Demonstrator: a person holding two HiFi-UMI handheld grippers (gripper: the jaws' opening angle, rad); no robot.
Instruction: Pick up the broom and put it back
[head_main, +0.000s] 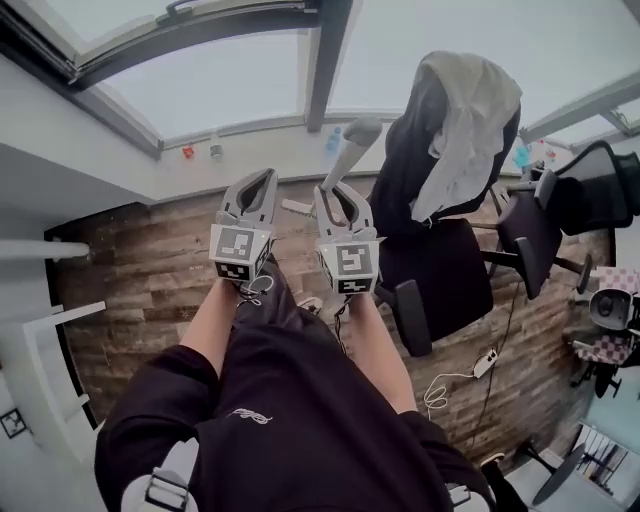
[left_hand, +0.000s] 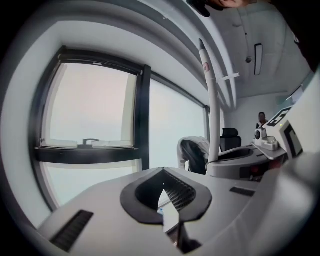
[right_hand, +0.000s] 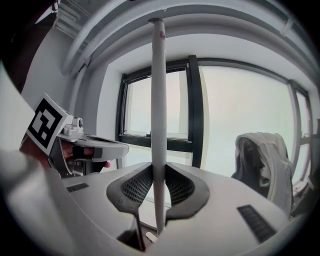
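Broom handle (right_hand: 159, 100), white and upright, is pinched between the pads of the right gripper (right_hand: 159, 171), close before the window (right_hand: 150, 105); the left gripper (left_hand: 163, 172), just beside it, has its jaws closed together on nothing; to the right, one black office chair (head_main: 440, 275) carries a pale garment (head_main: 470, 115) over its back; a second black chair (head_main: 600, 185) stands beyond; one white power strip (head_main: 485, 362) lies on the wooden floor (head_main: 140, 270)

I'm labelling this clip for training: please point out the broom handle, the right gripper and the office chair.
broom handle (right_hand: 158, 90): right gripper view, middle of the white shaft.
right gripper (right_hand: 159, 170): right gripper view, between its fingers, clamped on the shaft.
office chair (head_main: 445, 265): head view, on the black seat.
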